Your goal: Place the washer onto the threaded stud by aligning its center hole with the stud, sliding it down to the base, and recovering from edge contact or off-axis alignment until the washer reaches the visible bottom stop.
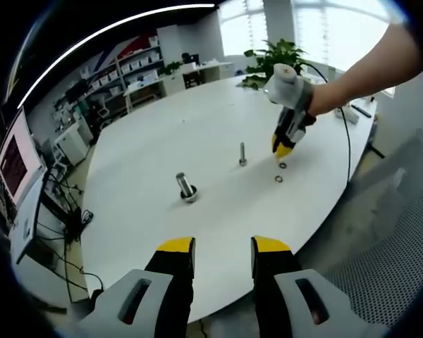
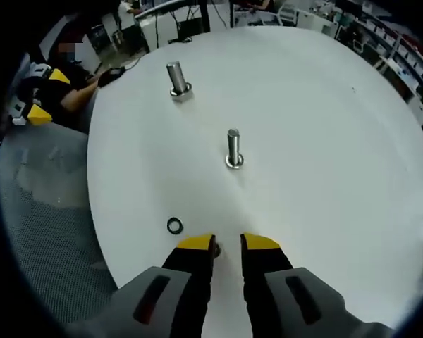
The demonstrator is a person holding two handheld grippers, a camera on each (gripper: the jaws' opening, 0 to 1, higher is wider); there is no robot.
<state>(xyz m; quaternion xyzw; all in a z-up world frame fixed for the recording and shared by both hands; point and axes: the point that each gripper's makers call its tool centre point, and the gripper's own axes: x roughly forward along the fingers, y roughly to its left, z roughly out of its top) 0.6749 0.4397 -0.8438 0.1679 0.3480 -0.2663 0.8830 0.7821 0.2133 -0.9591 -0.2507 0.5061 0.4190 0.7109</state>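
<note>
Right gripper view: right gripper (image 2: 228,244), narrowly parted and holding nothing, has washer (image 2: 215,249) touching its left tip.

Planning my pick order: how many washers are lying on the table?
2 show in the left gripper view: one washer at the right gripper tips, another washer just nearer the camera. The jaws may hide more.

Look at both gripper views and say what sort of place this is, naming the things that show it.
Probably an office or lab workroom. A large white round table holds two upright threaded studs and small washers. Behind it stand stocked shelves, a lit monitor and a potted plant.
</note>
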